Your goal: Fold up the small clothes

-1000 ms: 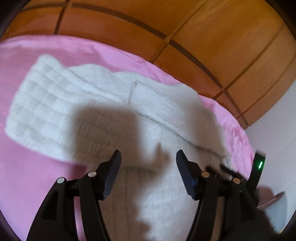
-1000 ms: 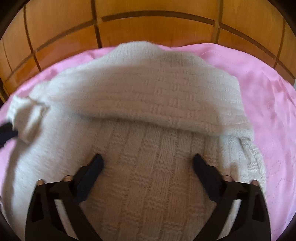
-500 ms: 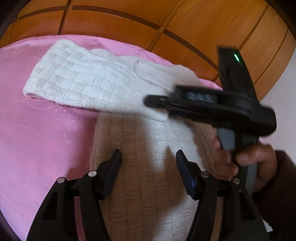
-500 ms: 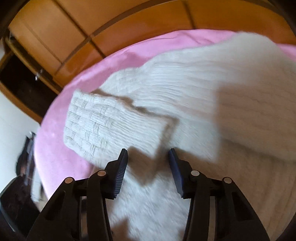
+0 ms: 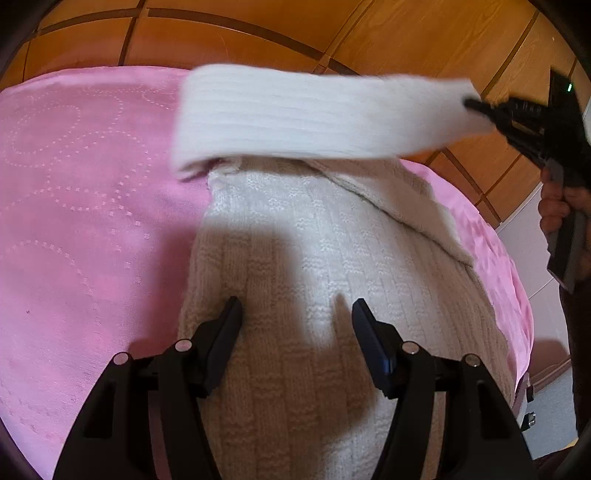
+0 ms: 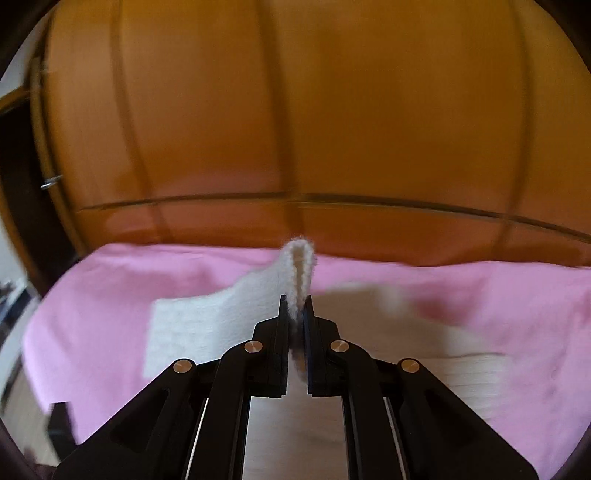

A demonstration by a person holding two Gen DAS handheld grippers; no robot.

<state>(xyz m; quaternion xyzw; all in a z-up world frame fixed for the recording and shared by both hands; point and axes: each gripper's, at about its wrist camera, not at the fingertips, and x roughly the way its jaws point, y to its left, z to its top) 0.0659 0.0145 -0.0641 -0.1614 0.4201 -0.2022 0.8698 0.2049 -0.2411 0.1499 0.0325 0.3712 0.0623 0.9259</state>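
Note:
A small white knitted sweater (image 5: 332,295) lies on a pink bedspread (image 5: 85,192). My left gripper (image 5: 297,314) is open and hovers just over the sweater's body. My right gripper (image 6: 296,306) is shut on the end of the sweater's sleeve (image 6: 295,273), which pokes up between its fingers. In the left wrist view the sleeve (image 5: 314,114) is stretched in the air across the top of the sweater, and the right gripper (image 5: 476,105) holds its right end.
A wooden panelled wardrobe (image 5: 369,33) stands behind the bed. The bed's right edge (image 5: 517,295) drops to a pale floor. The person's hand (image 5: 561,206) holds the right gripper's handle.
My right gripper has shut on the sleeve's end and lifted it off the bed, pulling it to the right across the sweater. My left gripper has stayed open over the sweater.

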